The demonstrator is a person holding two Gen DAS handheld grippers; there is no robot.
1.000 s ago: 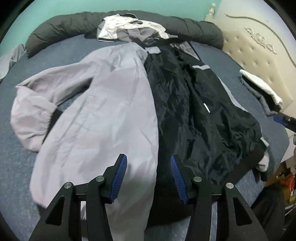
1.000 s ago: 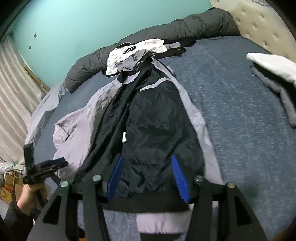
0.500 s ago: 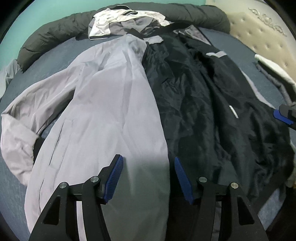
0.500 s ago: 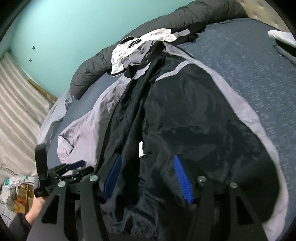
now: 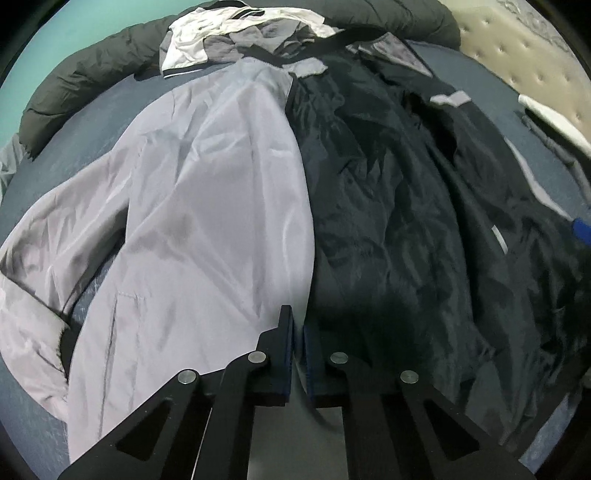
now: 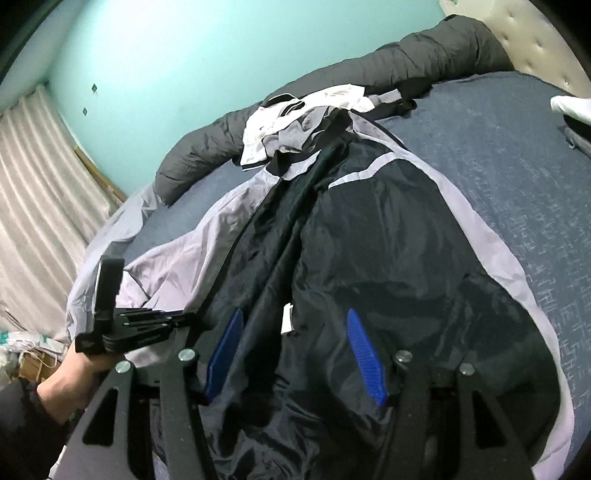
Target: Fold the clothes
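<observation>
A long jacket [image 5: 221,206] lies spread open on the bed, with a pale grey shell on the left and black lining [image 5: 406,221] on the right. My left gripper [image 5: 297,321] is shut on the jacket's grey front edge near the hem. It also shows in the right wrist view as the left gripper [image 6: 173,317], held by a hand [image 6: 70,376]. My right gripper [image 6: 295,332] is open, low over the black lining [image 6: 388,258], with a small white label [image 6: 287,319] between its fingers. One blue pad of the right gripper [image 5: 583,230] shows at the right edge.
A dark rolled duvet [image 5: 92,66] runs along the far edge of the blue bed [image 6: 517,147]. A white and grey garment [image 5: 221,33] lies at the jacket's collar. Folded clothes [image 5: 554,122] sit by the tufted headboard [image 5: 517,55]. Curtains [image 6: 37,184] hang at left.
My left gripper dropped to the jacket and shut on the grey front edge. The right gripper moved forward and lower over the black lining and stayed open.
</observation>
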